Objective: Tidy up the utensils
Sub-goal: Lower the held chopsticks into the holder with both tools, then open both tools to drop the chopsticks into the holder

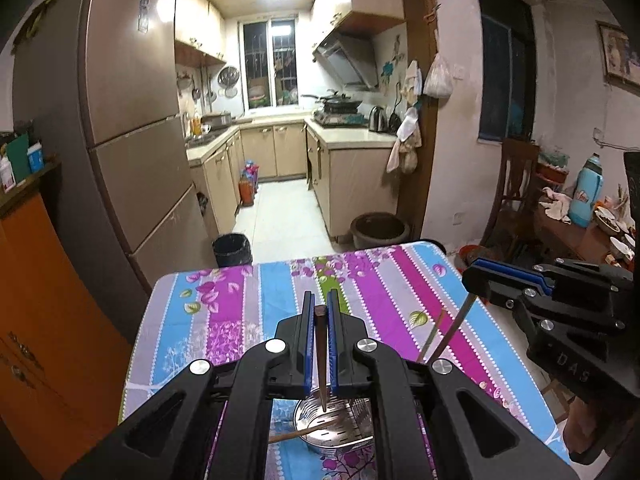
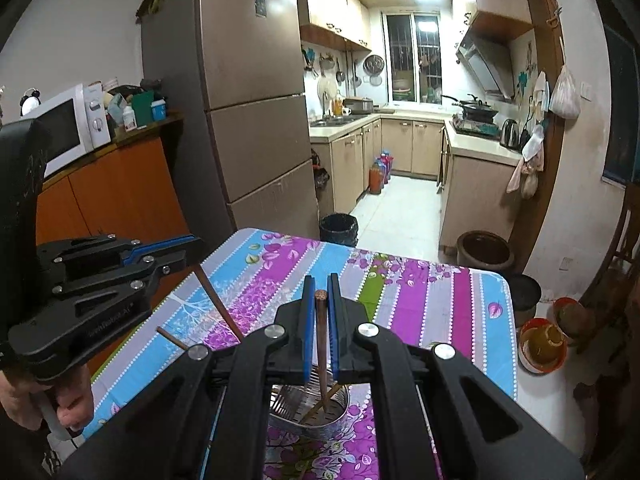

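My left gripper [image 1: 320, 306] is shut on a dark wooden chopstick [image 1: 321, 360] whose tip points down into a perforated steel utensil holder [image 1: 352, 416] on the table. Another chopstick [image 1: 300, 433] leans in the holder. My right gripper [image 2: 320, 292] is shut on a second dark chopstick [image 2: 322, 344], its tip over the same holder [image 2: 332, 420]. Each gripper shows in the other's view, the right one [image 1: 476, 276] at the right and the left one [image 2: 192, 248] at the left, each with its chopstick hanging below.
The table carries a striped floral cloth [image 1: 380, 280]. A tall fridge [image 1: 132, 120] stands at the left, with a black bin [image 1: 232, 249] and a dark pot [image 1: 379, 230] on the floor beyond. A side table with a blue flask [image 1: 586, 190] is at the right.
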Tool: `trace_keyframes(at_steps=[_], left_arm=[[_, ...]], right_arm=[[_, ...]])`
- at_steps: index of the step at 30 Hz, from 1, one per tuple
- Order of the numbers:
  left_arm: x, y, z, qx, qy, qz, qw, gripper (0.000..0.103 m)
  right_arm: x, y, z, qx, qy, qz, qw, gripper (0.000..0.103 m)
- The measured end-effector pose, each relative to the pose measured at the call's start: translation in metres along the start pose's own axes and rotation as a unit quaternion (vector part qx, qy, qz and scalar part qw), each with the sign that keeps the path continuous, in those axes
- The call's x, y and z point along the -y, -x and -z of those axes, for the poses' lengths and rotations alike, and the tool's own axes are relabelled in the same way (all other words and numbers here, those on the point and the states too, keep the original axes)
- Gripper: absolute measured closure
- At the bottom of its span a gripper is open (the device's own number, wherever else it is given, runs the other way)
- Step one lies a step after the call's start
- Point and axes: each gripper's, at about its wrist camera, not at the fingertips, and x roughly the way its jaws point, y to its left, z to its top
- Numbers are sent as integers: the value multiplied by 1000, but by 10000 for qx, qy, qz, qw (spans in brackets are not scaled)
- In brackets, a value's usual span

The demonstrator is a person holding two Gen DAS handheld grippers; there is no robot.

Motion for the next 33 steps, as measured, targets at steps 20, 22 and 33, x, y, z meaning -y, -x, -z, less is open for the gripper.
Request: trace_keyframes(at_steps=[20, 22, 33], left_arm=[[-26, -36, -10, -121, 431, -409, 9982, 95], [-28, -37, -11, -109, 478, -417, 9979, 95], [-32, -21, -13, 131, 517, -483, 9974, 67]], right_arm=[[18, -35, -3, 116, 152, 323, 9993, 77], [22, -35, -2, 156, 124, 320, 9993, 67], [30, -23, 3, 369, 4, 339, 9987, 42]])
